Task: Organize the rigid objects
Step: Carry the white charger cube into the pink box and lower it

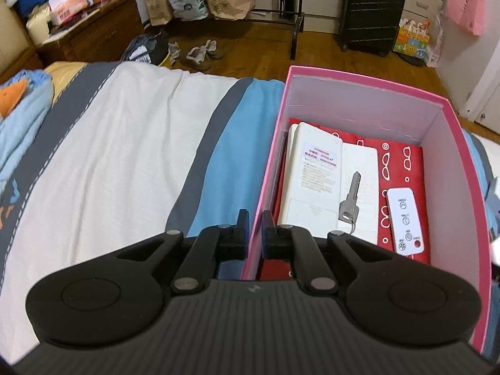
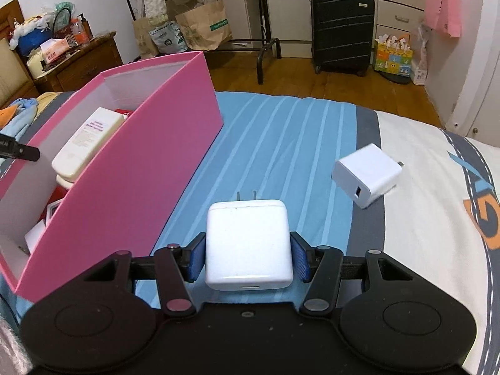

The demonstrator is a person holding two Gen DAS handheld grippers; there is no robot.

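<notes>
On the striped bedspread (image 2: 281, 131) lay two white chargers: a large one (image 2: 248, 243) between the blue pads (image 2: 197, 257) of the right gripper (image 2: 248, 259), and a smaller one (image 2: 367, 175) well apart to its right. The pads pressed against the large charger's two sides, the jaws about half spread, so it was held. Its two prongs pointed away from the camera, toward the foot of the bed; the smaller charger lay tilted, its port facing the camera.

One pink box (image 1: 353, 93) stood just left of the held charger, its tall side wall between charger and contents. Inside lay two long white remotes (image 1: 312, 172) stacked lengthwise, one key (image 1: 350, 200) on the lower remote, and one small white remote (image 1: 404, 218) on red paper.

The left gripper (image 1: 254, 231) straddled the box's near left wall, jaws nearly closed on it, though contact was hard to confirm.
</notes>
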